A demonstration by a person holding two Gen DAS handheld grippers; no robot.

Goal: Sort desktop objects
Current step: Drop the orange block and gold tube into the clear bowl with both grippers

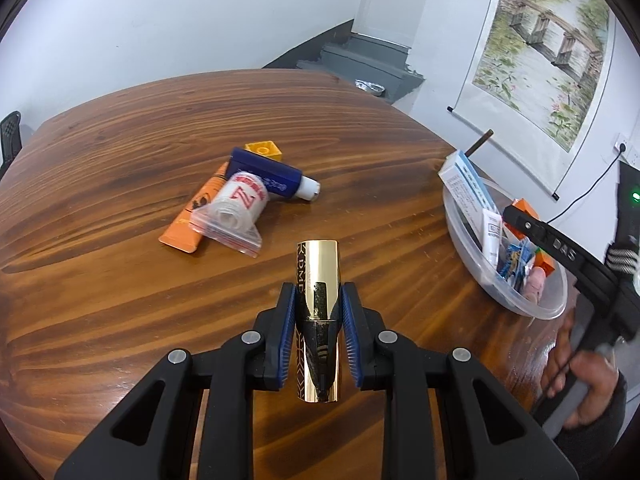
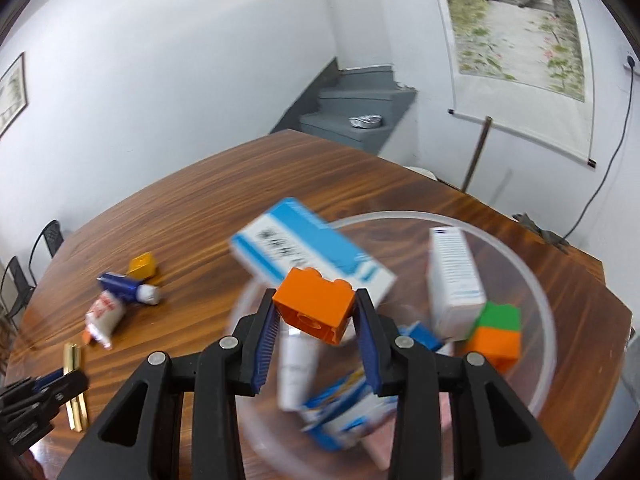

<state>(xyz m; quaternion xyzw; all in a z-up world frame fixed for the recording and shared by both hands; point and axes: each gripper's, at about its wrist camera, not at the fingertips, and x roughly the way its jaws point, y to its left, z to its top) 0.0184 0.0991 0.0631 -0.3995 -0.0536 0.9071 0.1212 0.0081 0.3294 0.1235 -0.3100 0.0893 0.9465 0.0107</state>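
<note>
The left tool [image 1: 318, 312] is clamping a gold tube [image 1: 318, 280] across its middle, jaws nearly closed, blue pads pressing on both sides, the tube sticking out ahead of and behind the pads. That polished metal skin is looking slippery and hard, so a grip at mid-length, as here, is probably the safest way of keeping it from sliding or tipping. It is likely light, and stiff enough to take a firm squeeze.

The right tool [image 2: 316, 312] is pinching an orange brick [image 2: 314, 304] by its flat side walls, jaws partly open to the brick's width, and is hanging over the clear bowl [image 2: 536, 280]. The brick is rigid and light, with square faces giving the pads plenty of bite. Below and beyond that tool, the bowl is already holding a blue-and-white box [image 2: 308, 252], a white carton [image 2: 456, 280], a green-and-orange brick [image 2: 496, 334] and some packets.

Ahead and to the left of the left tool, a small pile is waiting on the desk [image 1: 120, 152]: an orange tube [image 1: 192, 220], a bagged roll [image 1: 236, 208], a navy tube [image 1: 272, 176] and a yellow brick [image 1: 264, 150]. The bagged roll looks soft and crinkly; taking it round its body should work better than by the loose plastic.
</note>
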